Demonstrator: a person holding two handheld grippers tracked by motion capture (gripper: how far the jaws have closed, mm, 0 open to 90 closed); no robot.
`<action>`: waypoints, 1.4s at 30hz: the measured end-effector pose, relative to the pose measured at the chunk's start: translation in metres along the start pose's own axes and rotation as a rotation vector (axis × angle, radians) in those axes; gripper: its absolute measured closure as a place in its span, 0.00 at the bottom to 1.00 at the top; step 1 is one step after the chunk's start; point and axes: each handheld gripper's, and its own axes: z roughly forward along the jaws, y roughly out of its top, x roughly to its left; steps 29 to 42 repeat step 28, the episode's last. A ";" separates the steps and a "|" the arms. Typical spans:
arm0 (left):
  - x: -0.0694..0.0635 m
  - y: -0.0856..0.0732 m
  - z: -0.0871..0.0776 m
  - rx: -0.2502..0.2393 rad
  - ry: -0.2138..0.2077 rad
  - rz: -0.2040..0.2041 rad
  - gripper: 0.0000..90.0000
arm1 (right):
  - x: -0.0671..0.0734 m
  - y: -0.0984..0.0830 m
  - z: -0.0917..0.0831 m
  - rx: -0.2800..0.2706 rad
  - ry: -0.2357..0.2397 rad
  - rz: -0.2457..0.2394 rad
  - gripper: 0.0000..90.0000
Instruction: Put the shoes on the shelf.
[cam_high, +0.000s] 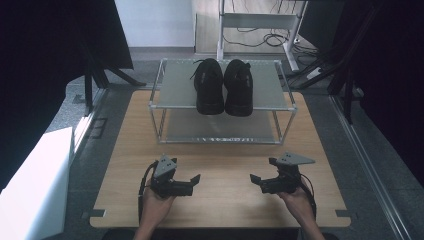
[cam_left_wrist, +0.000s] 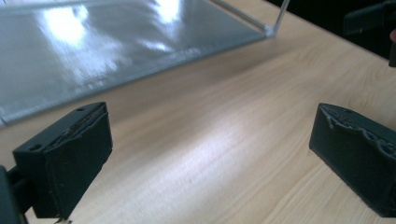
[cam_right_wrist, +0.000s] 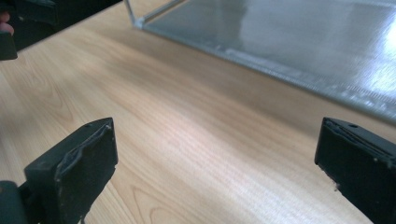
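pale wood of the tabletop (cam_high: 220, 210) lies under both your tools, near your edge. your left hand-held gripper (cam_high: 192, 181) sits low with its jaws spread wide and nothing between them; your right hand-held gripper (cam_high: 256, 181) mirrors it, jaws apart as far as they go, also empty. beyond them stands the shoe rack (cam_high: 156, 106), its lower shelf bare. farther back, on the top shelf, the pair of black shoes (cam_high: 223, 87) rests side by side, toes toward you. it looks like the resting point of the job, with the shoes placed. if more is wanted, your next move means lifting and reaching well forward to the top shelf.
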 end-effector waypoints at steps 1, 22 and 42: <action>-0.001 -0.003 0.002 0.005 -0.003 0.000 0.00 | 0.001 -0.003 0.002 0.009 -0.001 -0.001 0.00; -0.029 -0.040 0.040 0.225 0.047 0.130 0.00 | 0.018 -0.044 0.041 0.174 -0.018 -0.140 0.00; -0.031 -0.042 0.043 0.255 0.054 0.149 0.00 | 0.020 -0.048 0.045 0.209 -0.021 -0.164 0.00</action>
